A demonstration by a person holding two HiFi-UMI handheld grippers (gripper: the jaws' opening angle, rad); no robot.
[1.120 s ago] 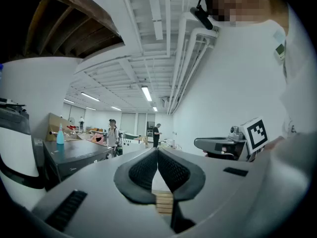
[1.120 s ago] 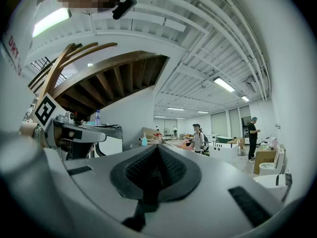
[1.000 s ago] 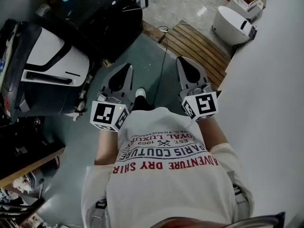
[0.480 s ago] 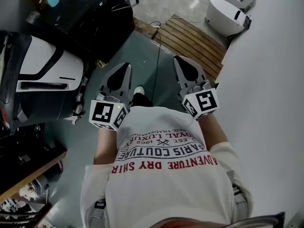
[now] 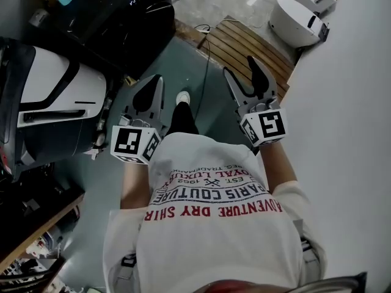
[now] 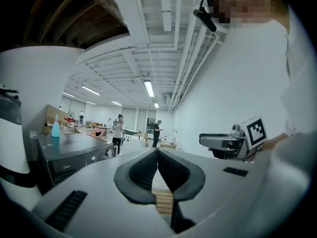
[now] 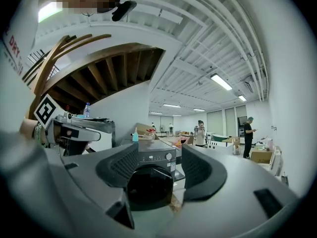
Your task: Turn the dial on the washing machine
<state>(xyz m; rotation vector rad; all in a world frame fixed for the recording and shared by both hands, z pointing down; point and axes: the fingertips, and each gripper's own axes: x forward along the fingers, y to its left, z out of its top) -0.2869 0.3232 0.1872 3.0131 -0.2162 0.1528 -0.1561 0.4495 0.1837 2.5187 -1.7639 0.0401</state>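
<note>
Where 1 blue bottle point(image 7: 135, 134) stands, 1 washing machine point(image 7: 149, 185) (1 dial point(image 7: 169, 156)) sits.

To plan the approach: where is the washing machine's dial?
Right gripper view, centre: the dial sits at the right end of the washing machine's control panel, above its door, seen between the jaws.

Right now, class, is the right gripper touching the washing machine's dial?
Apart. Right gripper view: the right gripper, jaws just opened and empty, sits well short of the dial.
</note>
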